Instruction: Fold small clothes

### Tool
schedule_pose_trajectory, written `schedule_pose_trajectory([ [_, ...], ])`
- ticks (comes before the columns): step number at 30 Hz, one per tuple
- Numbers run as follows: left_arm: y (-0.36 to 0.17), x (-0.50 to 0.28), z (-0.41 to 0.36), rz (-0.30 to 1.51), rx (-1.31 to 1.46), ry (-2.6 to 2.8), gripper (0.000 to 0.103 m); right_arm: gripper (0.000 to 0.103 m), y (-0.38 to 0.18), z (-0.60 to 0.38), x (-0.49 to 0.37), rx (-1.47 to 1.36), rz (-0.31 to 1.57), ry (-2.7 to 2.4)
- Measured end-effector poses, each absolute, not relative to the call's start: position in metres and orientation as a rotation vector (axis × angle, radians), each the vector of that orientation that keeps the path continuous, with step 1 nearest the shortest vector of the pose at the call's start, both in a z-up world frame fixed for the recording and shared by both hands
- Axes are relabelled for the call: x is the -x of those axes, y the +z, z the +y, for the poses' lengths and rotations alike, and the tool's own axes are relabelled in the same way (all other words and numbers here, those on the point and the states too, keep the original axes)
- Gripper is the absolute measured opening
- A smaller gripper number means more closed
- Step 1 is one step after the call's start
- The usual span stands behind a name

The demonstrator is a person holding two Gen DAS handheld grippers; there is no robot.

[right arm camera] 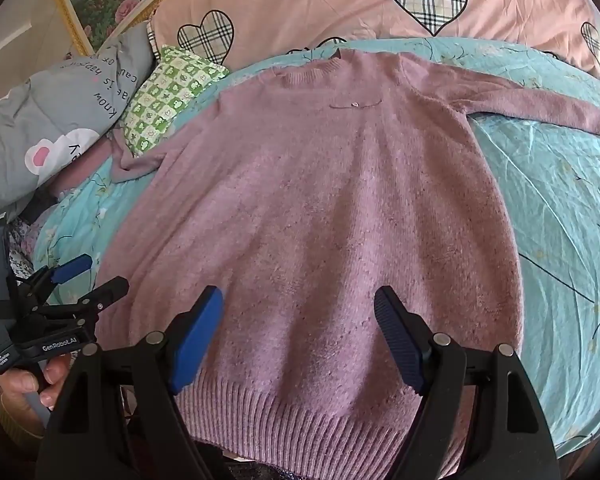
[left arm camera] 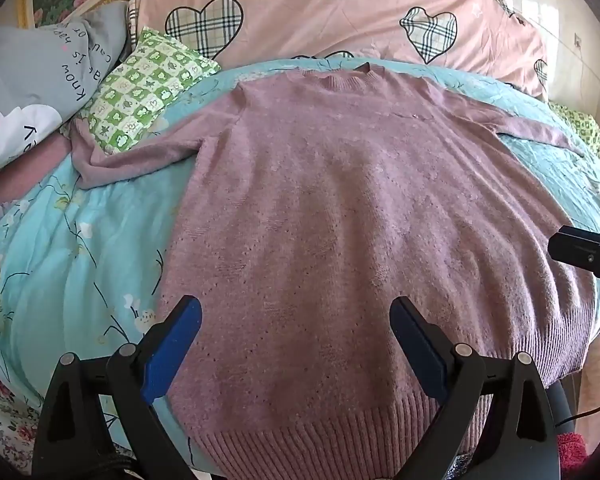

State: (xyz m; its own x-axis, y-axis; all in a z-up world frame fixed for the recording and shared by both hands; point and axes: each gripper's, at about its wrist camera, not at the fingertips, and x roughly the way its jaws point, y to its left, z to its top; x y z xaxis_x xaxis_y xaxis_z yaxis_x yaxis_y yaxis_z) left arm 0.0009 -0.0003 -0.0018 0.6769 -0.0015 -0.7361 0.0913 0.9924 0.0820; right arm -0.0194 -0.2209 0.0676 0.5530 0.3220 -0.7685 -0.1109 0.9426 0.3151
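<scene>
A mauve knitted sweater (left arm camera: 340, 200) (right arm camera: 320, 208) lies flat and face up on a turquoise floral quilt (left arm camera: 72, 240) (right arm camera: 560, 208), collar far, ribbed hem near me, both sleeves spread sideways. My left gripper (left arm camera: 296, 312) hovers open above the hem's left half, nothing between its blue pads. My right gripper (right arm camera: 298, 302) hovers open above the hem's middle, likewise holding nothing. In the right wrist view the left gripper (right arm camera: 96, 276) shows at the left edge, held by a hand (right arm camera: 32, 388). The right gripper's black tip (left arm camera: 580, 250) pokes in at the right of the left wrist view.
A green checked pillow (left arm camera: 148, 84) (right arm camera: 172, 92) lies on the left sleeve's end. A grey printed duvet (left arm camera: 40, 80) (right arm camera: 60, 120) is bunched at the far left. A pink cover with plaid hearts (left arm camera: 340, 12) (right arm camera: 380, 4) piles up beyond the collar.
</scene>
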Motion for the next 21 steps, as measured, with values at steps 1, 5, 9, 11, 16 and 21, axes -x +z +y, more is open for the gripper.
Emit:
schedule_pose_trajectory([
  [1,0.0012,0.0037,0.0026,0.825,-0.114,-0.053,0.096,0.079,0.0684,-0.221,0.0193,-0.241,0.952,0.259],
  [5,0.0003,0.0027,0.0024,0.827,-0.112,-0.052,0.096,0.079,0.0708,-0.2217,0.0185,-0.242,0.953,0.258],
  [9,-0.0001,0.0007,0.0024,0.825,-0.108,-0.05,0.096,0.079,0.069,-0.2188,0.0195,-0.254,0.942,0.265],
  [11,0.0001,-0.0001,0.0016,0.825,-0.105,-0.049,0.096,0.079,0.069,-0.2186,0.0187,-0.246,0.942,0.263],
  [16,0.0001,0.0001,0.0022,0.804,-0.093,-0.054,0.096,0.079,0.0692,-0.221,0.0167,-0.233,0.953,0.256],
  [21,-0.0009,0.0005,0.0014,0.816,-0.1,-0.052,0.096,0.079,0.0688,-0.2193,0.0183,-0.234,0.953,0.258],
])
